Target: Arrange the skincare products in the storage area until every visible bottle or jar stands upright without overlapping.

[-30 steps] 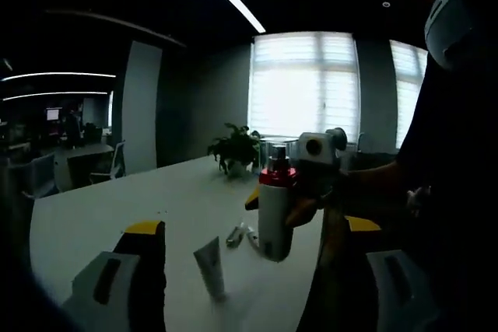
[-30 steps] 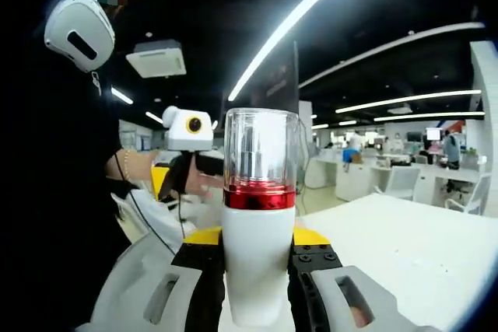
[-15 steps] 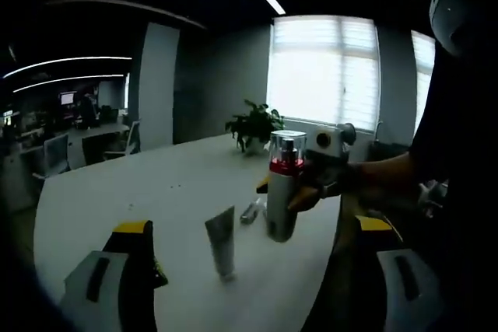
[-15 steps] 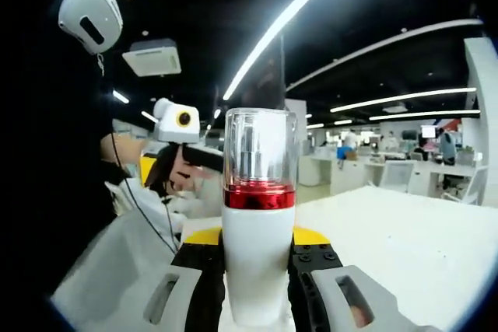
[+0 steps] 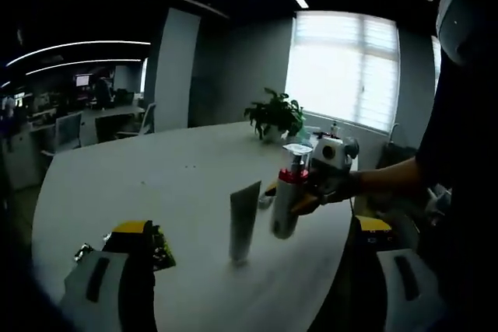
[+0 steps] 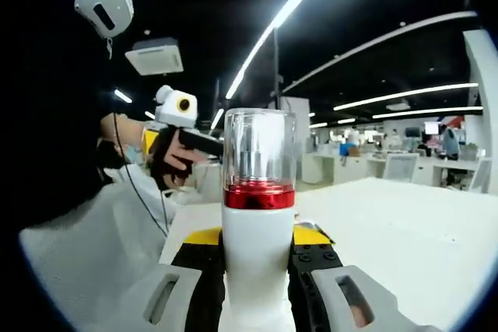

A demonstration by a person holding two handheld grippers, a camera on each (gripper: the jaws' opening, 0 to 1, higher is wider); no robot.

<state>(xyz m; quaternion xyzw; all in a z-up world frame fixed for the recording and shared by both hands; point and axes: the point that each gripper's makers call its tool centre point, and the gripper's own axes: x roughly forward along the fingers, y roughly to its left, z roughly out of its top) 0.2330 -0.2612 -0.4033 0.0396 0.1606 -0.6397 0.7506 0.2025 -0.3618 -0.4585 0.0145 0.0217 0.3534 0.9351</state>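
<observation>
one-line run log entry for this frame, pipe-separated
right tongs: shut on pump bottle, upright, above table | left tongs: open, holding nothing | tube: standing on table | bottle not placed yet

An open-plan office, probably: a long white bench (image 5: 179, 192) in the near scene, rows of desks (image 6: 389, 170) with monitors (image 5: 82, 80) far off, strip ceiling lights (image 6: 303, 5), a ceiling air-conditioning unit (image 6: 158, 56), blinded windows (image 5: 342, 68) and a potted plant (image 5: 274, 114).

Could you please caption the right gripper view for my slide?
Right gripper clamps a white pump bottle with red collar above the white table.
</observation>
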